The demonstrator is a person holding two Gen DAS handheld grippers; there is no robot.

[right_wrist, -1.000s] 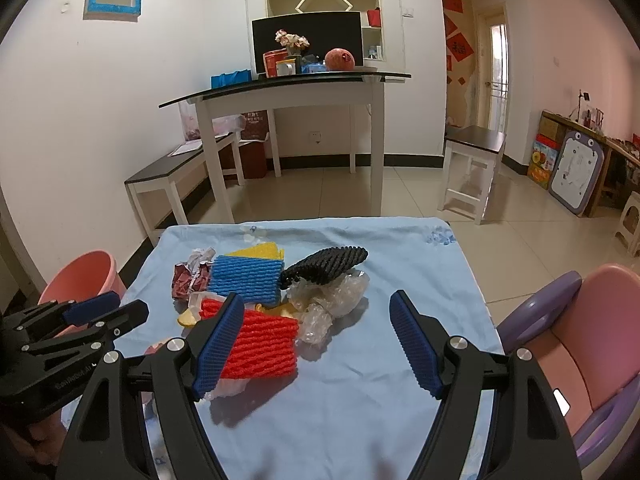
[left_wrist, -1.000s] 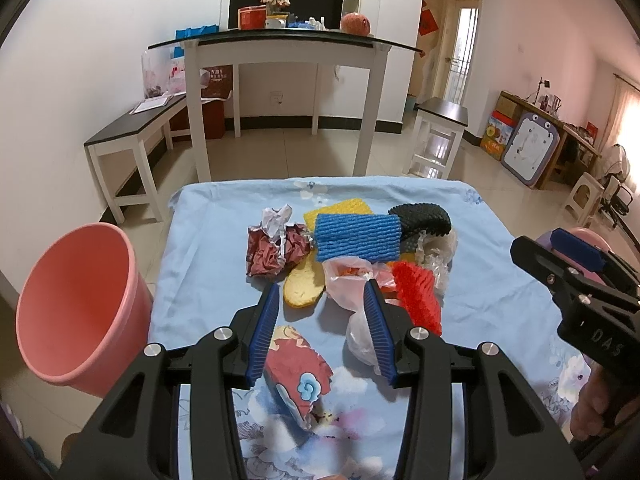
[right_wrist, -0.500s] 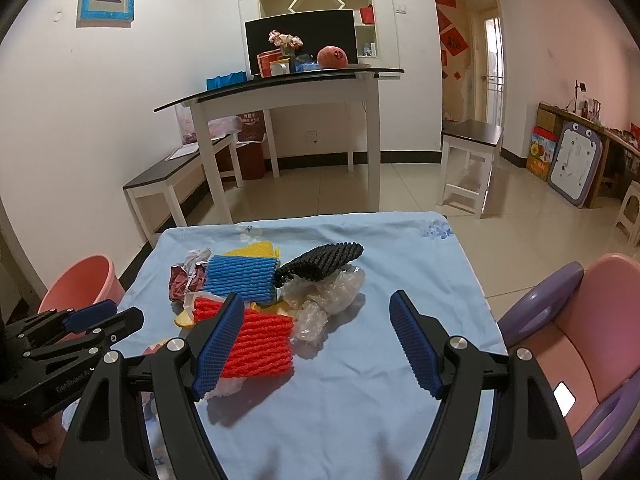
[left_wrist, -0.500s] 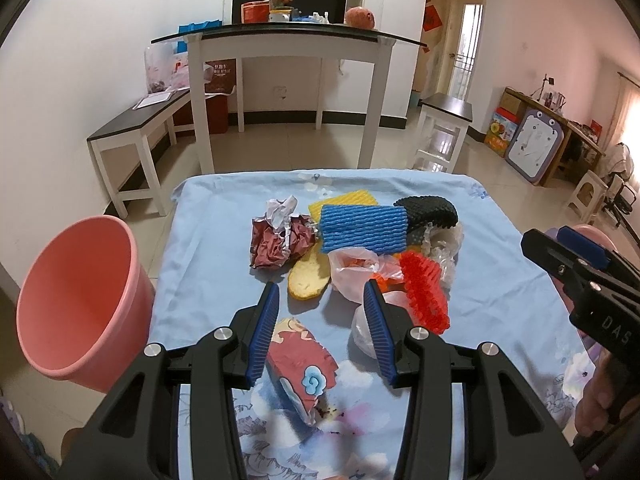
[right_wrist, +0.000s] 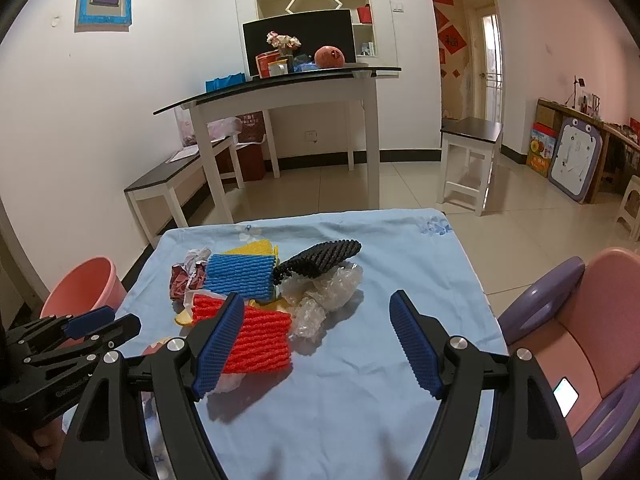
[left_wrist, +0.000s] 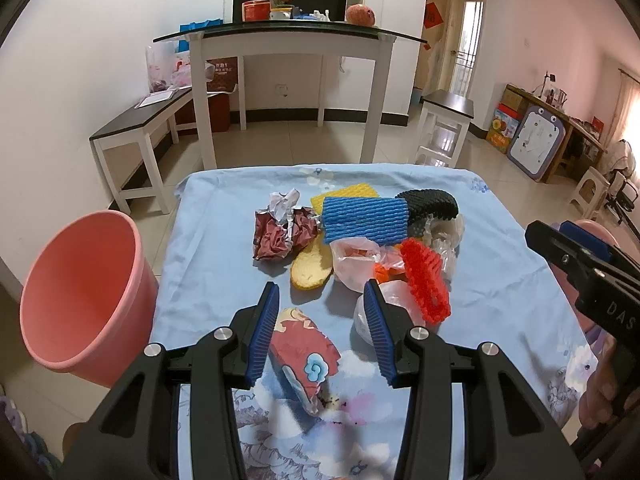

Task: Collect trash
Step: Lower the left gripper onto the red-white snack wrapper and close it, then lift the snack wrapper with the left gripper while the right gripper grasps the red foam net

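1. Landmark: a table under a light blue cloth (left_wrist: 224,264). The trash sits heaped near the middle of it.
2. Far side of the heap: blue foam net (left_wrist: 365,220) lying on a yellow foam net (left_wrist: 347,192), with a black foam net (left_wrist: 432,204) touching its right end.
3. Left of the blue net: a crumpled maroon wrapper (left_wrist: 280,234), touching the heap's edge. A yellow sponge-like slab (left_wrist: 310,270) pokes out from under the blue net toward the near side.
4. Near side of the heap: red foam net (left_wrist: 425,284), pink plastic bag (left_wrist: 354,258), and clear plastic wrap (right_wrist: 324,288) beside the black net.
5. Nearest the table's front edge, apart from the heap: a red printed packet (left_wrist: 304,354), lying tilted.
6. Left gripper (left_wrist: 322,334): jaws parted, hovering over the red packet. The packet shows between the blue pads, but the pads do not press on it. Released.
7. Right gripper (right_wrist: 316,344): jaws spread wide over the near right part of the cloth, left pad in front of the red net, nothing clasped.
8. Pink bucket (left_wrist: 80,296) stands on the floor just off the table's left edge, mouth tipped toward the camera.
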